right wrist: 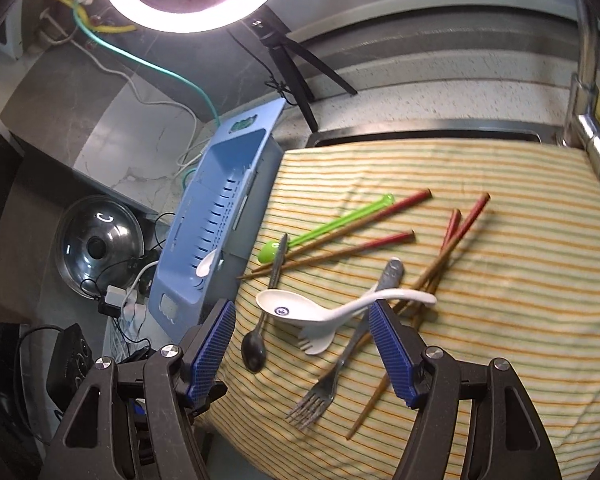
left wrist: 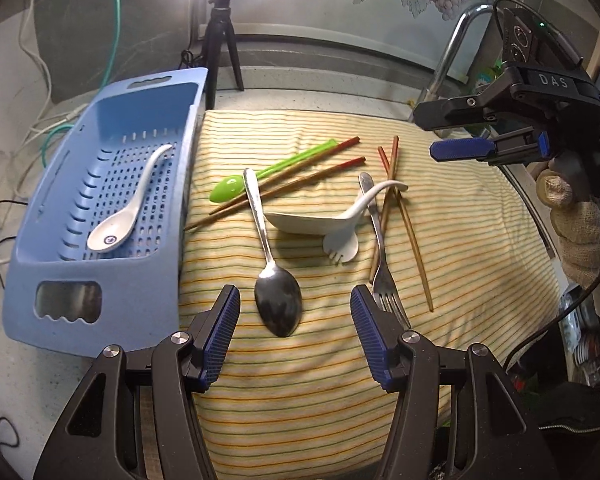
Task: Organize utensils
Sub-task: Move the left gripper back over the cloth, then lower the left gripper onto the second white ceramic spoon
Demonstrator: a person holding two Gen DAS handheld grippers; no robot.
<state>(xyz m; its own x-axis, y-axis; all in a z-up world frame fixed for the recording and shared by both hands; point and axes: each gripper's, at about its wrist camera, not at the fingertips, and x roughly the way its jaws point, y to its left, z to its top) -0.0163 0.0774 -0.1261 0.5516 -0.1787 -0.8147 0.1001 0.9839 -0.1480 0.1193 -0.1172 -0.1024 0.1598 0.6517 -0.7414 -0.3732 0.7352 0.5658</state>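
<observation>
Kitchen counter under a ring light, with a striped cloth (left wrist: 320, 380) spread over what looks like the sink; I take the blue basket (left wrist: 32, 280) at the cloth's edge as my landmark.

Both tools I hold are empty. My left gripper (left wrist: 295, 336) stands about half wide above the cloth just beside the basket, its jaws straddling the bowl of the steel spoon (left wrist: 277, 304), which I judge is lined up as the next pick. My right gripper (right wrist: 302, 344) is likewise parted and holds nothing, hovering over the white ladle spoon (right wrist: 296, 309) farther from the basket.

Inside the basket lies one white ceramic spoon (left wrist: 118, 224), and nothing else that I can see. Beyond the basket, loose on the cloth, wait the green spoon (left wrist: 228, 190), fork (left wrist: 384, 276), white spork (left wrist: 342, 246) and two pairs of chopsticks (left wrist: 300, 182).
</observation>
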